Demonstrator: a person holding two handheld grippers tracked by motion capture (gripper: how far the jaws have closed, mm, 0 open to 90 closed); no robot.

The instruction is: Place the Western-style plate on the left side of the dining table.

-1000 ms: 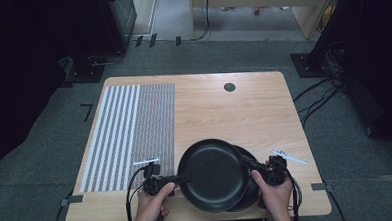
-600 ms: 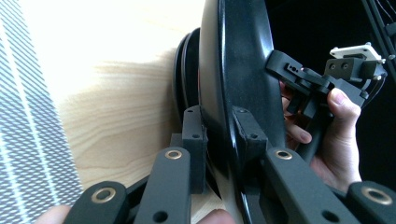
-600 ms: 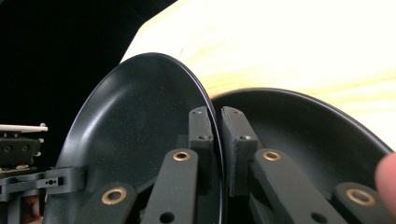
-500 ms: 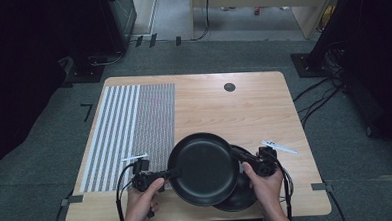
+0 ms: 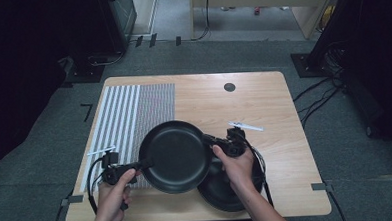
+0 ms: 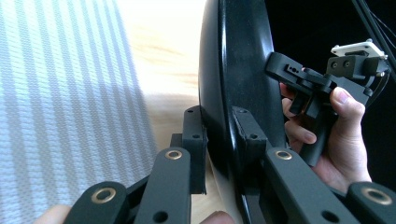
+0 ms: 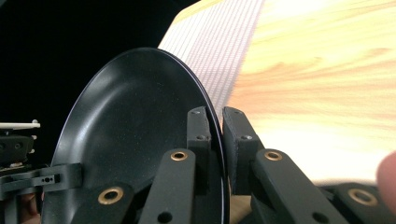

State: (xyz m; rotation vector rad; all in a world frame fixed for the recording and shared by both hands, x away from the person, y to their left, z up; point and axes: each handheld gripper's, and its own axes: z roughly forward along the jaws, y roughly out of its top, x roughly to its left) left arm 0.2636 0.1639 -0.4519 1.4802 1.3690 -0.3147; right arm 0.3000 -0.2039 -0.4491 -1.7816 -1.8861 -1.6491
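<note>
Both grippers (image 5: 145, 165) (image 5: 208, 140) clamp the black plate's (image 5: 175, 156) rim.

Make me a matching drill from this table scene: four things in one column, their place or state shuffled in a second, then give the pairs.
Things
1. upper black plate
2. lower black plate
3. striped mat
4. left hand-held gripper

Place or state
A. lies flat on the left part of the table
B. shut on the upper plate's left rim
C. held off the table between both hand-held grippers
D. rests at the near edge, partly under the other plate

Pairs: 1-C, 2-D, 3-A, 4-B
</note>
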